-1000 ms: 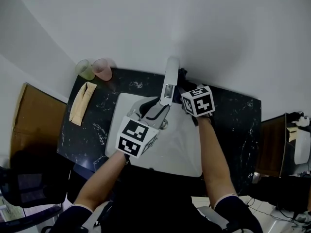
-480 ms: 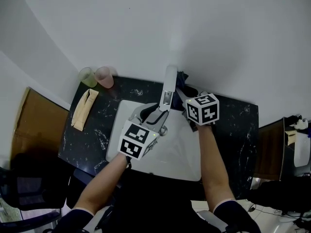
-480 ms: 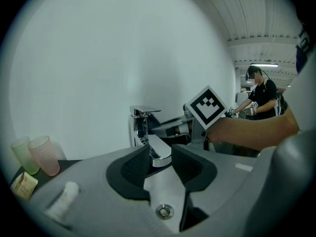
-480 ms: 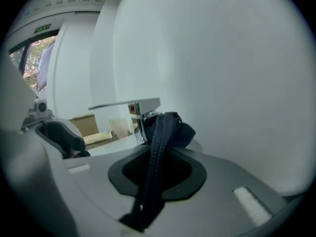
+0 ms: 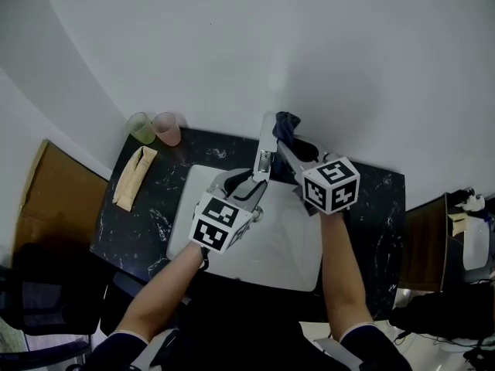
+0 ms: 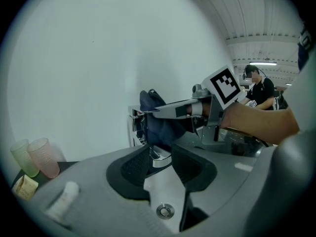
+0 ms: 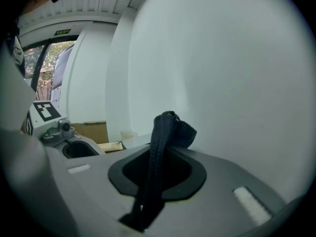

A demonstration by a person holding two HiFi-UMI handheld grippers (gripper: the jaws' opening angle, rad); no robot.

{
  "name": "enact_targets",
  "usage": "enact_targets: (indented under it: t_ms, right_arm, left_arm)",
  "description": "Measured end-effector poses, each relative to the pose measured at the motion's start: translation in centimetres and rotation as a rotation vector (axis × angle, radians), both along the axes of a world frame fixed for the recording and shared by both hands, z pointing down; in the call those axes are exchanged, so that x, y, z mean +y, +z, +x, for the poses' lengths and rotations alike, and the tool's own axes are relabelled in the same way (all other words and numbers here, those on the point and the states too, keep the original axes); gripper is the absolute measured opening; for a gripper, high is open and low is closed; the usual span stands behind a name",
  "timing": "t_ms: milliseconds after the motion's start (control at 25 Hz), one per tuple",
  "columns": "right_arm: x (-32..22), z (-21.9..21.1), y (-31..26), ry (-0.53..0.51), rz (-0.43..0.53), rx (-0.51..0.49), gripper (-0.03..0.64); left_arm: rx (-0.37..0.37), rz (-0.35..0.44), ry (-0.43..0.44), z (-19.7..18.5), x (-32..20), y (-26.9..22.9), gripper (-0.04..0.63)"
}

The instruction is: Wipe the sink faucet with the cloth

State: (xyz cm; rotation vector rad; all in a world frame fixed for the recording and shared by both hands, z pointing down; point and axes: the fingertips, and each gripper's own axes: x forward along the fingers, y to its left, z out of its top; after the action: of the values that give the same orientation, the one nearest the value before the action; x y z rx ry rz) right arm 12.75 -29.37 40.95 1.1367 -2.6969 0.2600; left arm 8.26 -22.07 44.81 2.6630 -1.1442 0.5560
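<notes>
The chrome faucet (image 5: 265, 147) rises from the back of the white sink (image 5: 298, 253). The tip of its spout (image 6: 159, 157) lies between the jaws of my left gripper (image 6: 161, 163), whose pads close against its sides. My right gripper (image 7: 157, 169) is shut on a dark blue cloth (image 7: 164, 137). In the head view the cloth (image 5: 287, 124) sits bunched against the top of the faucet near the wall, with the right gripper (image 5: 289, 150) just behind it. In the left gripper view the cloth (image 6: 157, 125) hangs over the faucet body (image 6: 135, 127).
A green cup (image 5: 140, 127) and a pink cup (image 5: 165, 128) stand at the back left of the black marble counter (image 5: 158, 215). A tan packet (image 5: 132, 178) lies beside them. A brown cabinet (image 5: 46, 203) adjoins the counter's left. A person (image 6: 260, 89) stands far off.
My right gripper has risen with the cloth, from the middle of the faucet to its top by the wall. The left gripper has stayed on the spout.
</notes>
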Motion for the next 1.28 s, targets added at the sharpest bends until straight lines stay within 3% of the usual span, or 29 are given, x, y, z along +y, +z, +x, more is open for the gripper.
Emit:
enact_targets:
  t_ms: [320, 840, 1280]
  right_arm:
    - [1.9, -0.4, 2.8, -0.016, -0.028, -0.007, 0.058]
    - [8.1, -1.4, 2.8, -0.094, -0.104, -0.193, 0.058]
    - [5.9, -0.7, 4.8, -0.003, -0.158, -0.25, 0.057]
  left_arm:
    - [0.001, 0.003, -0.003, 0.0, 0.0, 0.0, 0.144]
    - [0.002, 0.004, 0.0, 0.0, -0.1, 0.0, 0.14]
    - [0.005, 0.009, -0.001, -0.1, 0.0, 0.0, 0.138]
